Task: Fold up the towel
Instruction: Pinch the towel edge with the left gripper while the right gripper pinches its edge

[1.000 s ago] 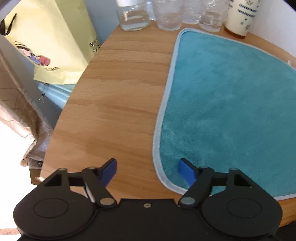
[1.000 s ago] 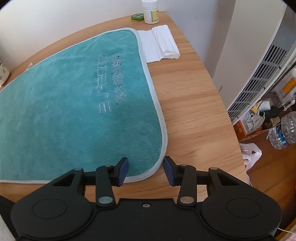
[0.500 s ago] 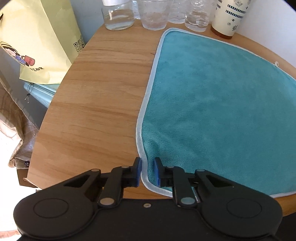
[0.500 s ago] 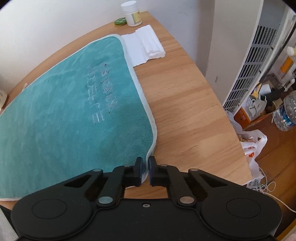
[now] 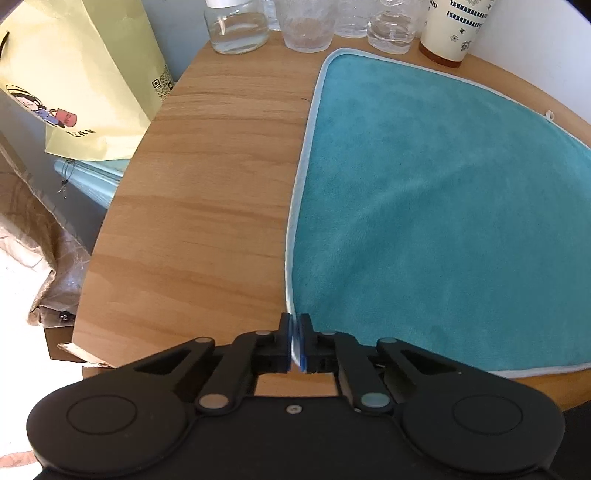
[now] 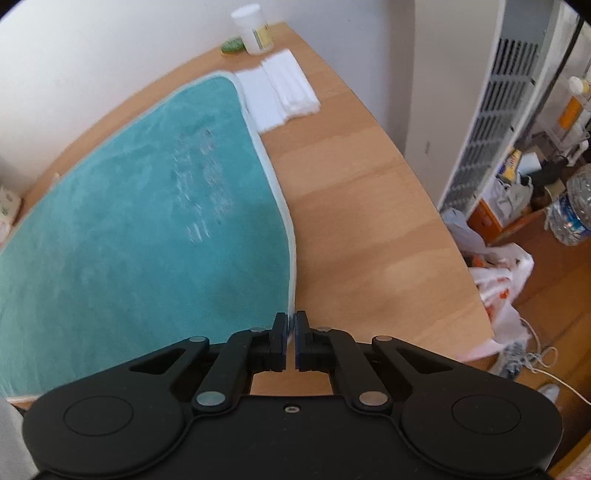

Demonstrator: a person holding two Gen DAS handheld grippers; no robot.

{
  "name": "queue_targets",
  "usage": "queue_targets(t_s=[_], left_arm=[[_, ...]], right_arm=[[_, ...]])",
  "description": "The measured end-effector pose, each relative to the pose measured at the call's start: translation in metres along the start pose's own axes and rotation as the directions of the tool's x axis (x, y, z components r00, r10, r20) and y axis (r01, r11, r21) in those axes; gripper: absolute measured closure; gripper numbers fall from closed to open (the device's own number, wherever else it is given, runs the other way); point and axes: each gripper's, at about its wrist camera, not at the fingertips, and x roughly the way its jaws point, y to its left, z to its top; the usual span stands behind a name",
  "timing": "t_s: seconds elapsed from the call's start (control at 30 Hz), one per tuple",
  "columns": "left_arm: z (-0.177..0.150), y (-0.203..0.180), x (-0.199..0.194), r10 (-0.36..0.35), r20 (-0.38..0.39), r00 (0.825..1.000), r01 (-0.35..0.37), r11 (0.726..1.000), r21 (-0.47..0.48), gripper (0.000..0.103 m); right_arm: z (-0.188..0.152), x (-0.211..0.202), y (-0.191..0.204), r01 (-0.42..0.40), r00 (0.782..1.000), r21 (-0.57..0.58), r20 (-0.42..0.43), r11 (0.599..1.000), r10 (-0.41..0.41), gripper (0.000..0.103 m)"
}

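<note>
jaws of both grippers pinch towel point(image 5: 424, 206) corners.

Teal towel point(image 5: 436, 206) with pale blue trim on a light wood-grain surface point(image 5: 207, 206); cream cup point(image 5: 452, 27) with navy pattern; yellow bag point(image 5: 74, 74).

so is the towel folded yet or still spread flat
Still spread: the teal towel lies single-layer on the table, no fold visible. Each claw grips a near corner.
</note>
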Motion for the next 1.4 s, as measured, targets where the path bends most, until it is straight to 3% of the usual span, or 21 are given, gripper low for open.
queue_targets(t_s=[0.13, 0.2, 0.3, 0.33, 0.37, 0.47, 0.67, 1.0, 1.1, 1.13, 1.3, 1.4], left_arm=[[-0.006, 0.006, 0.002, 0.0, -0.008, 1.0, 0.0, 0.999, -0.045, 0.098], [-0.006, 0.009, 0.005, -0.007, -0.016, 1.0, 0.006, 0.997, -0.072, 0.097], [-0.008, 0.014, 0.005, -0.008, -0.013, 1.0, 0.006, 0.992, -0.123, 0.081], [-0.009, 0.015, 0.004, -0.01, -0.01, 1.0, 0.009, 0.991, -0.132, 0.064], [-0.01, 0.017, 0.003, -0.02, 0.004, 1.0, 0.02, 0.989, -0.145, 0.058], [-0.011, 0.019, 0.005, -0.029, 0.019, 0.999, 0.032, 0.984, -0.174, 0.058], [-0.004, 0.012, 0.014, -0.082, 0.028, 0.996, 0.086, 0.974, -0.209, 0.058], [-0.011, 0.017, 0.011, -0.089, 0.026, 0.996, 0.092, 0.97, -0.225, 0.065], [-0.012, 0.017, 0.011, -0.099, 0.027, 0.995, 0.102, 0.967, -0.234, 0.065], [-0.013, 0.017, 0.011, -0.103, 0.03, 0.994, 0.107, 0.965, -0.239, 0.065], [-0.012, 0.017, 0.01, -0.1, 0.032, 0.995, 0.104, 0.967, -0.232, 0.065], [-0.014, 0.018, 0.009, -0.102, 0.036, 0.994, 0.107, 0.967, -0.232, 0.065]], right_arm=[[0.001, 0.002, -0.005, -0.01, 1.0, 0.005, -0.012, 1.0, 0.01, 0.1], [0.002, 0.0, -0.004, -0.018, 1.0, 0.001, -0.002, 1.0, 0.018, 0.095], [0.004, -0.002, -0.002, -0.02, 1.0, -0.005, 0.008, 1.0, 0.02, 0.086], [0.004, -0.001, -0.002, -0.025, 1.0, 0.0, 0.006, 1.0, 0.025, 0.085], [0.004, -0.001, -0.003, -0.031, 0.999, 0.006, 0.008, 1.0, 0.031, 0.084], [0.004, 0.003, -0.005, -0.045, 0.999, 0.027, 0.009, 0.999, 0.045, 0.077], [0.005, 0.008, -0.004, -0.073, 0.997, 0.063, 0.023, 0.995, 0.072, 0.076], [0.003, -0.003, -0.004, -0.13, 0.991, 0.088, 0.055, 0.988, 0.126, 0.076], [0.007, -0.006, -0.006, -0.184, 0.982, 0.169, 0.068, 0.968, 0.175, 0.068], [0.009, -0.006, -0.002, -0.185, 0.982, 0.166, 0.06, 0.969, 0.177, 0.062], [0.006, 0.001, 0.012, -0.105, 0.994, 0.085, 0.02, 0.991, 0.103, 0.062], [0.003, 0.008, 0.006, -0.101, 0.995, 0.129, -0.003, 0.987, 0.102, 0.062]])
